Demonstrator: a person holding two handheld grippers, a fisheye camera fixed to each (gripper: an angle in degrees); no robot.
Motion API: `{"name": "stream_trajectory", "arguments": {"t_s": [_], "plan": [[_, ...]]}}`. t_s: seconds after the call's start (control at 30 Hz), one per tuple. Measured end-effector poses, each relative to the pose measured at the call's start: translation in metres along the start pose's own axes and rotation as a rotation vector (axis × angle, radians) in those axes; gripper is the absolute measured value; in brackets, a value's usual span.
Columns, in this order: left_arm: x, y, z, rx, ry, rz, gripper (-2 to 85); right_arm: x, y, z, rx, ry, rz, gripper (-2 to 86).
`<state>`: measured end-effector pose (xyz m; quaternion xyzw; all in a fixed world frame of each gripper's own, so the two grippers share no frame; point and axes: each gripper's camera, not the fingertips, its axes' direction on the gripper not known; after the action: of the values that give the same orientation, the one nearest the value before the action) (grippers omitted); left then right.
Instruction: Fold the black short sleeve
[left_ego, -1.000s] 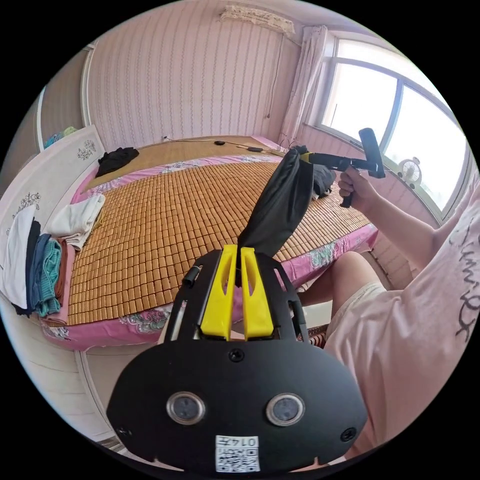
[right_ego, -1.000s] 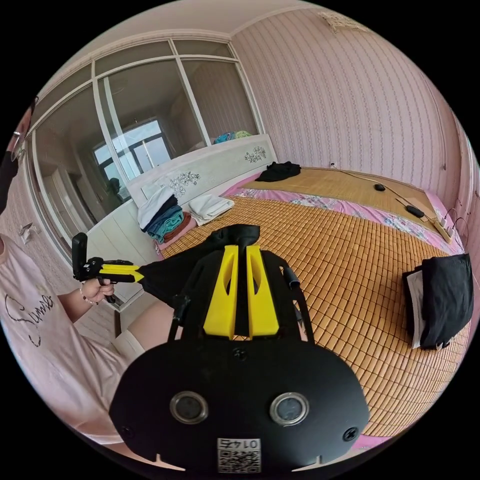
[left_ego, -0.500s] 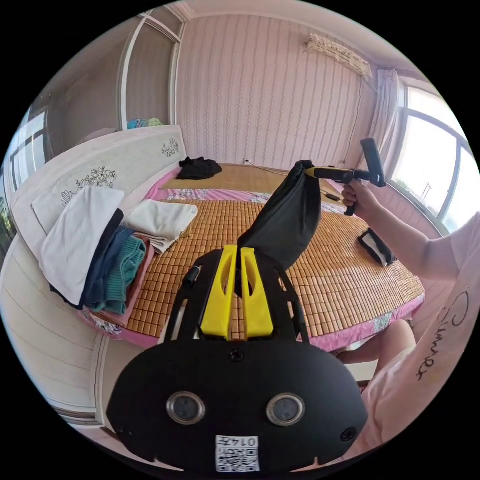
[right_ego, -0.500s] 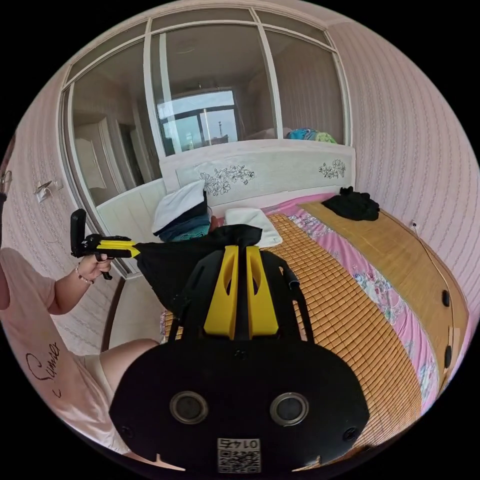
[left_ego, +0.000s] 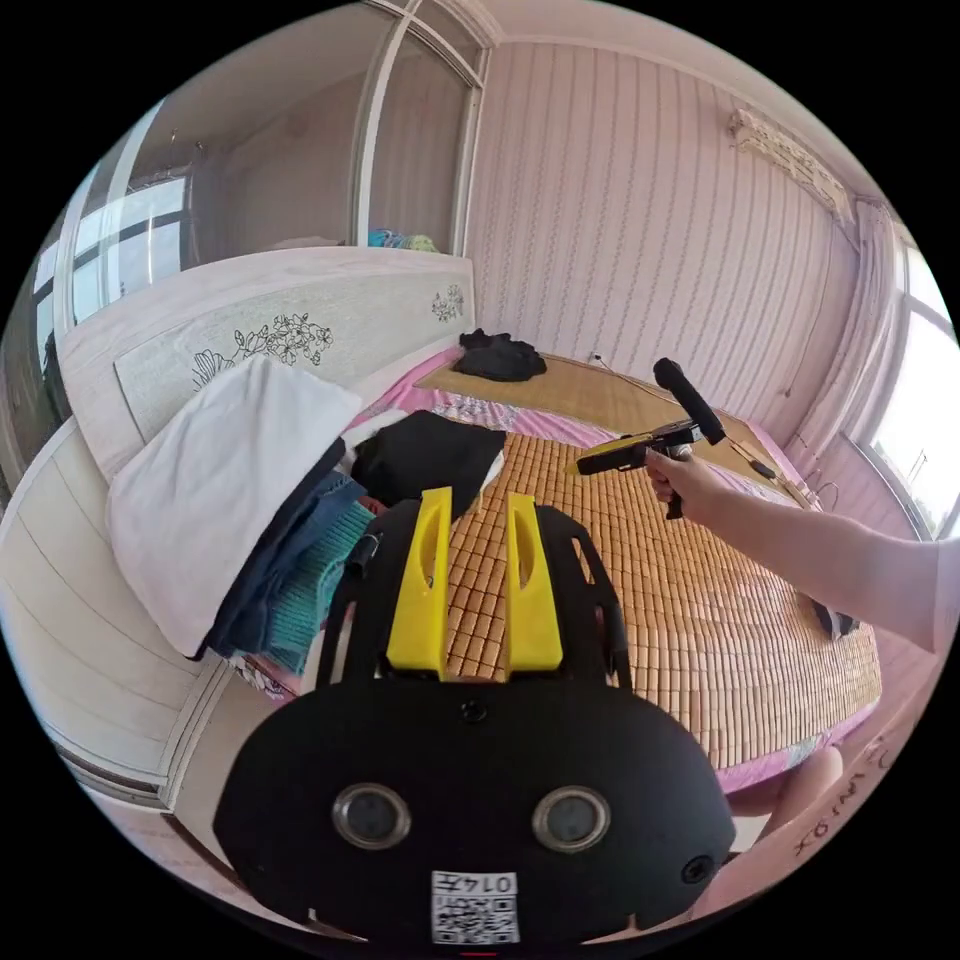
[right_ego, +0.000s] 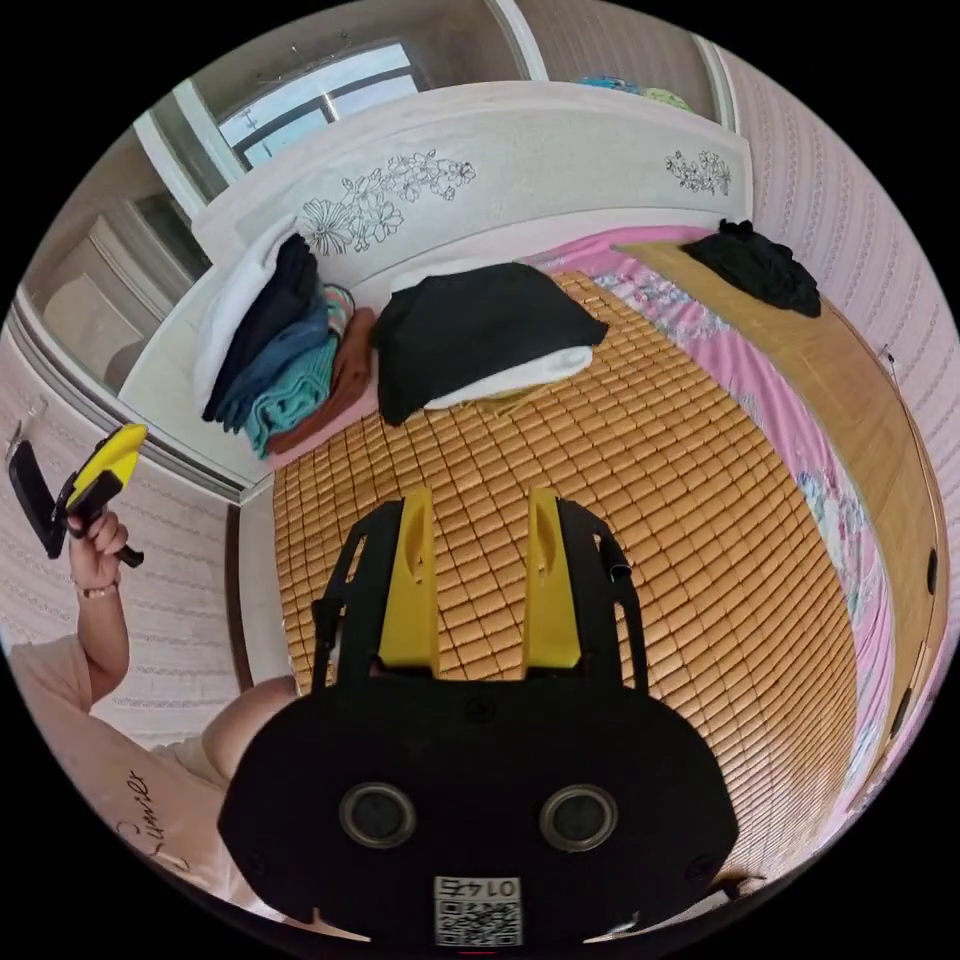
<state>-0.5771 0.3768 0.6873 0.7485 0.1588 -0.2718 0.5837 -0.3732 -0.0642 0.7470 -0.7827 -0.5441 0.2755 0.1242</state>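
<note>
The black short sleeve (right_ego: 480, 325) lies folded on top of a folded white cloth (right_ego: 525, 373) on the bamboo mat, close to the headboard. In the left gripper view the same black short sleeve (left_ego: 425, 455) sits just beyond my left gripper (left_ego: 477, 495), whose yellow jaws stand open with nothing between them. My right gripper (right_ego: 479, 492) is also open and empty, hovering over the mat short of the garment. The right gripper (left_ego: 608, 460) is held in a hand to the right in the left gripper view. The left gripper (right_ego: 100, 470) is at the far left in the right gripper view.
A stack of folded clothes (right_ego: 285, 350) with a white piece on top leans against the headboard (right_ego: 520, 170), beside the black garment. Another black heap (right_ego: 755, 265) lies on the far mat. The bamboo mat (right_ego: 650, 480) covers the bed. The person's leg and pink shirt (right_ego: 130, 780) are at the bed's edge.
Both grippers held the black garment stretched between them; now both jaws are open and it lies folded on the white cloth by the headboard. The grippers have drawn apart.
</note>
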Motion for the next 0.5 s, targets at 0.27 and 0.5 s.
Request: {"name": "stream_trajectory", "arguments": {"t_s": [0.27,0.5], "plan": [[0.121,0.148,-0.038,-0.172,0.332,0.122,7.8,-0.041,0.374,-0.046,-0.220,0.063,0.354,11.0],[0.219,0.160,-0.062,-0.116,0.457,0.230,6.9,-0.100,0.571,-0.142,-0.135,0.370,0.673,10.5]]}}
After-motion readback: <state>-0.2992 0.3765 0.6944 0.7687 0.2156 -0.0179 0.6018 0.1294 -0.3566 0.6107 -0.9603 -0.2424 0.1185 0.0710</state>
